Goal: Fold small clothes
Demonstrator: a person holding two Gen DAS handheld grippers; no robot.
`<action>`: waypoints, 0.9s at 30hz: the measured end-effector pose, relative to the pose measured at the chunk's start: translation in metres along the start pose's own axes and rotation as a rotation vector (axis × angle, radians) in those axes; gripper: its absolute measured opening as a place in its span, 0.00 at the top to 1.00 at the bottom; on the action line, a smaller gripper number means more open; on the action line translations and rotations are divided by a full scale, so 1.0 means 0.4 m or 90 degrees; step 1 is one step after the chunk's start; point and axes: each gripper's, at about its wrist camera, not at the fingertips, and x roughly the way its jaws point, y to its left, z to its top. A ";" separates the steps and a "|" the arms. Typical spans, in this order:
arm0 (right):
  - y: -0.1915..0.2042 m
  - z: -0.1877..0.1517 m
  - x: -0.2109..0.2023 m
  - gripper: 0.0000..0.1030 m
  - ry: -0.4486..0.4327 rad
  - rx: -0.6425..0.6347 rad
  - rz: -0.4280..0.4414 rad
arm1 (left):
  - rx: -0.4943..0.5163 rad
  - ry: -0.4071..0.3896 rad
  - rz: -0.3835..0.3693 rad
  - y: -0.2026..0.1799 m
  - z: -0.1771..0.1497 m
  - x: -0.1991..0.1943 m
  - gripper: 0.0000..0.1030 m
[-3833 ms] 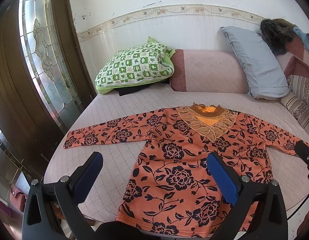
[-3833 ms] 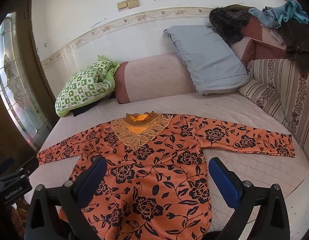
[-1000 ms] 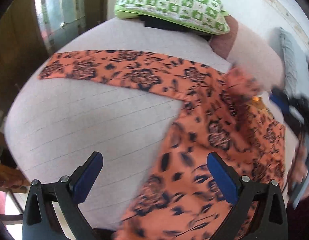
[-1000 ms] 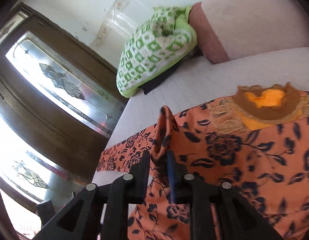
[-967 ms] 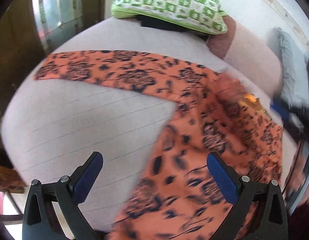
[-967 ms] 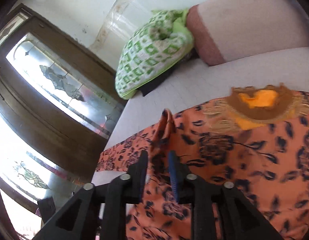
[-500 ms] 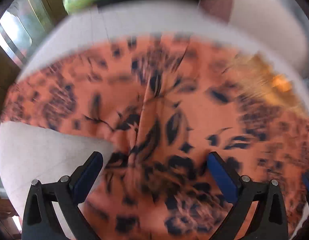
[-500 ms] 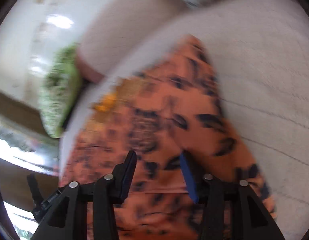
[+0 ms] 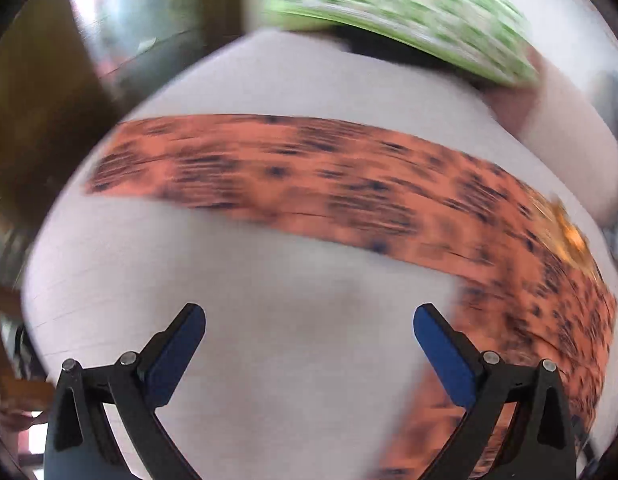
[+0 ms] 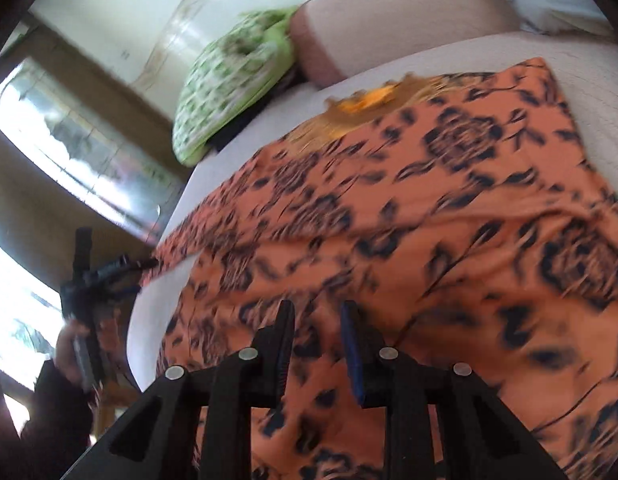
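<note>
An orange top with a dark flower print (image 10: 409, 208) lies on the bed. Its right side is folded over the body. Its left sleeve (image 9: 293, 184) stretches flat across the sheet in the blurred left wrist view. My left gripper (image 9: 309, 332) is open and empty, above bare sheet just in front of that sleeve. It also shows in the right wrist view (image 10: 89, 276), at the sleeve's cuff end. My right gripper (image 10: 317, 320) hangs over the lower body of the top, its jaws a narrow gap apart with nothing visibly between them.
The bed has a pale pink sheet (image 9: 269, 292). A green checked pillow (image 10: 229, 76) and a pink bolster (image 10: 389, 28) lie at the head. A wooden door with glass panels (image 10: 81, 148) stands left of the bed.
The right gripper has let go of the pinched cloth and pulled back toward the hem. The left gripper has swung left, from over the body to the outstretched sleeve.
</note>
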 end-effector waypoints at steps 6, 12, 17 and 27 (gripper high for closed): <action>0.021 -0.090 0.041 0.75 -0.056 -0.060 -0.052 | -0.180 0.017 0.023 0.352 0.070 0.051 0.00; 0.071 -0.125 0.050 0.75 -0.073 -0.132 -0.132 | -0.404 0.037 -0.137 0.562 0.102 0.140 0.00; 0.056 -0.121 0.057 0.75 -0.075 -0.111 -0.113 | -0.412 -0.006 -0.195 0.565 0.157 0.171 0.00; 0.051 -0.117 0.062 0.75 -0.073 -0.104 -0.103 | -0.391 -0.050 -0.293 0.542 0.218 0.283 0.88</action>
